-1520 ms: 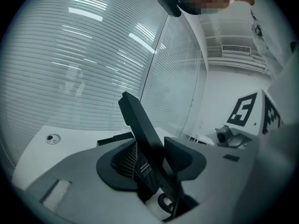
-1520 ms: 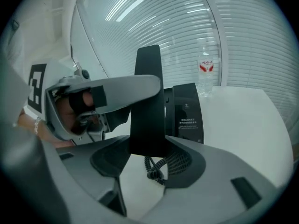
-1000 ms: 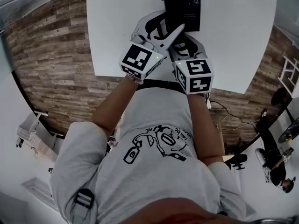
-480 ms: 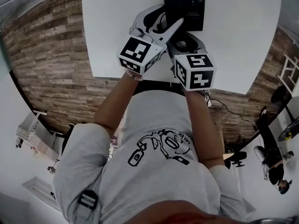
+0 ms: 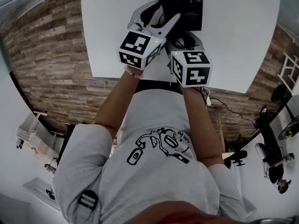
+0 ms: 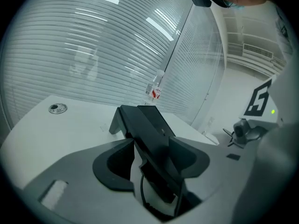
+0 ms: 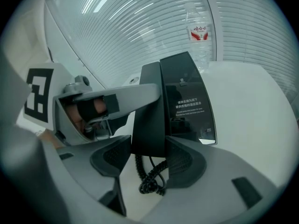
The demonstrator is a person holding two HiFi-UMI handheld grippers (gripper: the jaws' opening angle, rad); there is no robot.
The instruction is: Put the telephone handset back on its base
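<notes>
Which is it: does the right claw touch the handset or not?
Touching. The right gripper view shows the right claw closed on the handset, both pads against its sides, no gap.

Black handset (image 7: 148,111) rests on its black base (image 7: 188,97) — left side.

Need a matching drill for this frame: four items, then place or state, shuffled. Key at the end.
1 black telephone handset
2 black coiled cord
3 clear plastic bottle with red label
4 round metal grommet

a set into the white table
b between the right hand-held gripper's jaws
c looped below the handset
d standing at the table's far side

Pairs: 1-b, 2-c, 3-d, 4-a
</notes>
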